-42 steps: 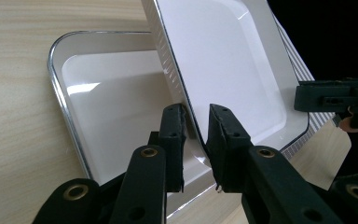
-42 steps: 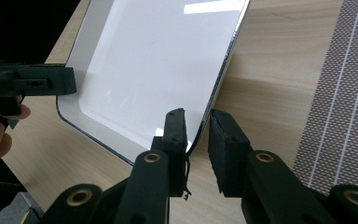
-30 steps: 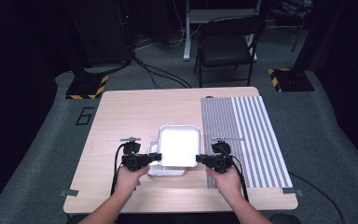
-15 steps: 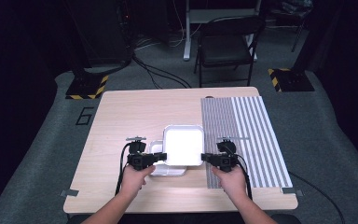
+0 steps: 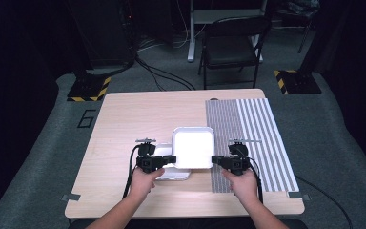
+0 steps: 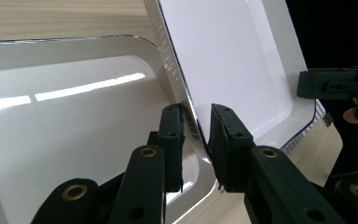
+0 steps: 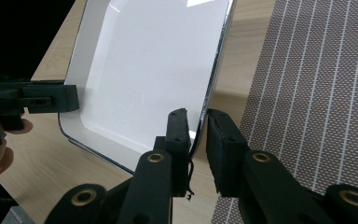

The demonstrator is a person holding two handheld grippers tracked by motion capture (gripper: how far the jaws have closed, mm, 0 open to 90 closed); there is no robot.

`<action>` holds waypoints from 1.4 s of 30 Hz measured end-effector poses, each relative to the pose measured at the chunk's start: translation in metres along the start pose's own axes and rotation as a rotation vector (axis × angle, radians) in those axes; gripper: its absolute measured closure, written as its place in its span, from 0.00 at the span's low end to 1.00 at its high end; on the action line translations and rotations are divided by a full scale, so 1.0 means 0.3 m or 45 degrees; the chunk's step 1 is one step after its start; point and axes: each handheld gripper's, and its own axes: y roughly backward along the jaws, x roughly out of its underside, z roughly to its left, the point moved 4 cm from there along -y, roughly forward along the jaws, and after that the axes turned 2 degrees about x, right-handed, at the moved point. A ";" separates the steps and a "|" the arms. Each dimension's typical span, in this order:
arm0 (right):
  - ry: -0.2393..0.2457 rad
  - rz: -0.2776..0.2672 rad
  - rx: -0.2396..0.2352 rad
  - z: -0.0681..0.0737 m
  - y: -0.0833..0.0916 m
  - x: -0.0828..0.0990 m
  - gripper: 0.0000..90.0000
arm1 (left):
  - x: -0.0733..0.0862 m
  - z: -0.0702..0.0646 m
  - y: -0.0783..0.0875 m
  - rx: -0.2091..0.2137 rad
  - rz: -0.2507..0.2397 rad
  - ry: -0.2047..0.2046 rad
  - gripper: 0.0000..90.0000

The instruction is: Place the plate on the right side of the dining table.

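A white square tray [image 5: 193,148] hangs over the table, held by its two side rims. My left gripper [image 5: 171,160] is shut on its left rim, and in the left gripper view that gripper [image 6: 197,135] pinches the thin edge of the tray [image 6: 233,60]. On the opposite rim my right gripper [image 5: 214,160] is shut too, its jaws [image 7: 198,130] clamped on the edge of the tray [image 7: 154,70]. A second white tray [image 5: 169,174] lies flat on the wood underneath, partly covered; its glossy inside [image 6: 74,140] fills the left of the left gripper view.
A grey striped mat [image 5: 248,138] covers the right part of the wooden table [image 5: 138,114]; it reaches close to my right gripper [image 7: 317,93]. Beyond the table stand a folding chair [image 5: 233,47] and cables on the floor.
Both grippers have carried the held tray a little to the right, toward the striped mat, and more of the lower tray shows at its left.
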 end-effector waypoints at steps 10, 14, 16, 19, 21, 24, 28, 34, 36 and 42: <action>-0.014 -0.004 0.008 -0.030 0.017 0.002 0.88 | -0.014 -0.027 -0.024 0.019 -0.003 0.010 0.82; -0.010 -0.011 0.017 -0.041 0.027 0.000 0.88 | -0.017 -0.036 -0.038 0.019 0.004 0.002 0.82; -0.012 -0.016 0.020 -0.047 0.031 -0.001 0.88 | -0.018 -0.037 -0.044 0.020 0.015 -0.016 0.82; -0.010 -0.023 0.028 -0.056 0.038 -0.002 0.88 | -0.016 -0.041 -0.058 0.023 0.027 -0.023 0.82; -0.008 -0.025 0.037 -0.063 0.041 -0.003 0.88 | -0.014 -0.045 -0.068 0.020 0.035 -0.017 0.82; -0.020 -0.022 0.055 -0.078 0.043 -0.002 0.89 | -0.012 -0.051 -0.083 0.026 0.038 -0.020 0.82; -0.025 -0.019 0.075 -0.097 0.044 0.001 0.90 | -0.010 -0.059 -0.098 0.030 0.040 -0.014 0.82; -0.031 -0.025 0.085 -0.113 0.048 0.001 0.91 | -0.011 -0.069 -0.113 0.042 0.039 -0.003 0.82; -0.045 -0.019 0.082 -0.114 0.052 0.001 0.91 | -0.012 -0.071 -0.115 0.043 0.045 -0.005 0.82; -0.036 -0.038 0.089 -0.118 0.067 -0.003 0.91 | -0.018 -0.077 -0.124 0.045 0.047 -0.021 0.82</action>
